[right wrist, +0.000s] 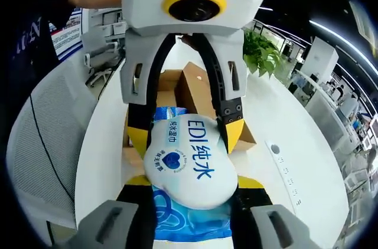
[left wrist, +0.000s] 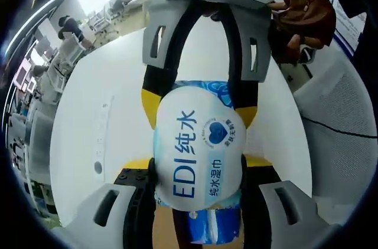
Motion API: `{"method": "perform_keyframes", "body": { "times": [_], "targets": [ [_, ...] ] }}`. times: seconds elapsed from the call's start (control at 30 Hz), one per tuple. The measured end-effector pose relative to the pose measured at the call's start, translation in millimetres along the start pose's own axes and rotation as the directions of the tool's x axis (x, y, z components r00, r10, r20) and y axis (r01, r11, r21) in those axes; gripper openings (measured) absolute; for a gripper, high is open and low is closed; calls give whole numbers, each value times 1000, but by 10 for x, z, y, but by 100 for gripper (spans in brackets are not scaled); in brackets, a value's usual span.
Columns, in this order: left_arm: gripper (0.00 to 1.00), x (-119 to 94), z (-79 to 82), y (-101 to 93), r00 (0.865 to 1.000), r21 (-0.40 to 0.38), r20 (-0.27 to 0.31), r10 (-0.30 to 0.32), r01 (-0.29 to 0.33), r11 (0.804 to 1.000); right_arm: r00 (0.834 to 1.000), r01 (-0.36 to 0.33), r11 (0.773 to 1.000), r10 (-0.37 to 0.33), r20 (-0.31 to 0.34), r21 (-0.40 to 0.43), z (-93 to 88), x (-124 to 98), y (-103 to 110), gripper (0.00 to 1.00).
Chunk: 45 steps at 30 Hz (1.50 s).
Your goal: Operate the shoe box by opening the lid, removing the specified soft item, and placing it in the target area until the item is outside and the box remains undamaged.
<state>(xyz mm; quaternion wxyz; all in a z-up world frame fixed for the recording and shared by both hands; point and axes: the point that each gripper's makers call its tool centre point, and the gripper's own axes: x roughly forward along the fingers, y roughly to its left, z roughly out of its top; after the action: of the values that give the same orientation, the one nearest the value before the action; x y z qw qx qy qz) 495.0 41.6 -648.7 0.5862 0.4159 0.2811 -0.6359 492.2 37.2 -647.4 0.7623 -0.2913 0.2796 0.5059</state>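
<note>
And here we are with the pack of wet wipes (left wrist: 198, 148) up in the air, caught between both tools at once. In the left gripper view, the left gripper (left wrist: 198, 187) has its yellow-tipped jaws closed in on the near end of the pack, while the right gripper (left wrist: 199, 104) comes in from the top of the view and pinches the far end. Flip to the right gripper view and it's the mirror picture: the right gripper (right wrist: 190, 193) clamps the pack (right wrist: 188, 163) from below, and the left gripper (right wrist: 184, 134) bites it from above.

Behind it sits the shoe box (right wrist: 189, 92), brown cardboard, lid flaps standing open, resting on the white table (right wrist: 295, 184). So the pack is out of the box and held above the table, just in front of the box.

How will it handle? It bulges between the jaws, so it's soft and squashy (a full pouch, by the look of it), probably with a bit of weight from the moist wipes. The glossy film looks slippery, so a firm hold across the thick middle seems safer than a pinch at the crimped blue end (right wrist: 192, 222), which could slide or tear. A two-ended hold should keep it from sagging.
</note>
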Motion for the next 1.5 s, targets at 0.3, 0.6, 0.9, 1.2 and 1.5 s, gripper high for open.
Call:
{"method": "perform_keyframes", "body": {
  "times": [0.3,0.6,0.9,1.2,1.5],
  "targets": [
    [57,109,8,32,1000,-5,-5,-7,7,1000,1000,-7,1000,7,-7,3,-96,25,-37,45],
    [57,260,-17,28,1000,-2,-23,-18,18,1000,1000,-15,1000,15,-6,8,-217,87,-42,45],
    [57,383,-43,44,999,-4,-35,-27,26,1000,1000,-22,1000,22,-5,15,-327,153,-64,44],
    [57,486,-120,63,998,-11,-61,-30,30,999,999,-38,999,38,2,11,-385,245,-79,44],
    [57,596,-160,53,996,-20,-82,-38,37,999,999,-53,999,53,7,9,-470,302,-75,44]
  ]
}}
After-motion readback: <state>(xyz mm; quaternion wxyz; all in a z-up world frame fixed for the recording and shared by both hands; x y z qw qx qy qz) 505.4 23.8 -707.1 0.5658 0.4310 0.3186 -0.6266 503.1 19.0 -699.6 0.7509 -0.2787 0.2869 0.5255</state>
